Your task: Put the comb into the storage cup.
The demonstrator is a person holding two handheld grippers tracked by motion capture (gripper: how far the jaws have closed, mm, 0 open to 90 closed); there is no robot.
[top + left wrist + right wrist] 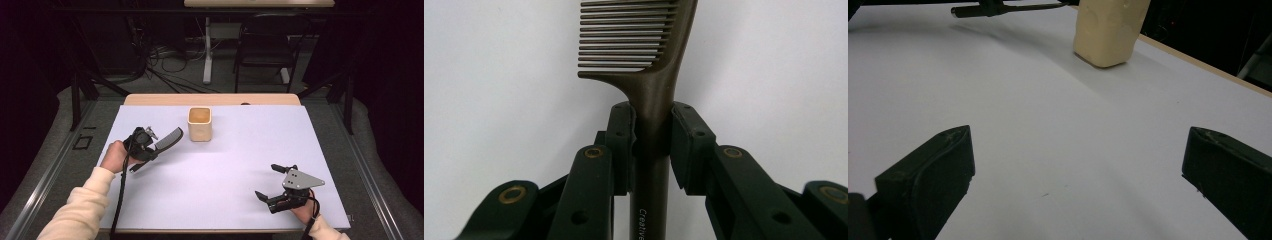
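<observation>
A dark comb (169,138) is held above the white table sheet, left of centre, by my left gripper (148,147), which is shut on its handle. In the left gripper view both pads clamp the comb's handle (651,140), with the teeth (624,35) pointing away and to the left. A cream square cup (200,123) stands upright just right of the comb's tip; it also shows in the right gripper view (1108,30). My right gripper (270,181) rests near the front right of the sheet, open, with nothing between its jaws (1075,165).
The white sheet (225,155) covers most of a wooden table whose back edge (210,99) shows behind the cup. Beyond it are a dark chair (265,47), a white table leg (207,50) and floor cables. Bare sheet lies between the two grippers.
</observation>
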